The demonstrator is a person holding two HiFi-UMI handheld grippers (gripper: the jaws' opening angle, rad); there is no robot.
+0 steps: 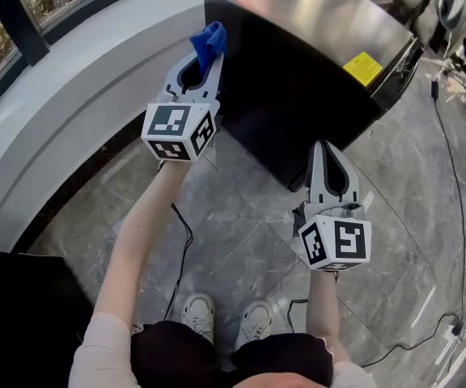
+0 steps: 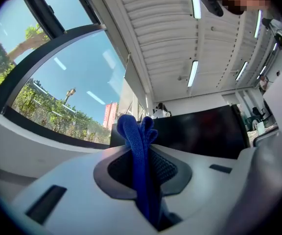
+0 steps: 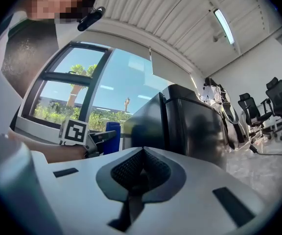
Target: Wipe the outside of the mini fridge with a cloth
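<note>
The black mini fridge [image 1: 298, 63] stands on the floor at the top centre of the head view, with a yellow label [image 1: 362, 68] near its right edge. My left gripper [image 1: 209, 48] is shut on a blue cloth [image 1: 209, 41], held just left of the fridge's near corner. In the left gripper view the folded blue cloth [image 2: 140, 163] sticks up between the jaws, with the fridge [image 2: 199, 133] behind. My right gripper [image 1: 320, 153] is shut and holds nothing, low at the fridge's front corner. The right gripper view shows the fridge [image 3: 185, 121] and the cloth [image 3: 112, 137].
A curved white ledge [image 1: 79, 111] below the windows runs along the left. The floor is grey marble tile [image 1: 241, 233], with black cables [image 1: 186, 241] trailing across it. Office chairs [image 3: 263, 111] stand at the far right. My shoes [image 1: 196, 314] are below.
</note>
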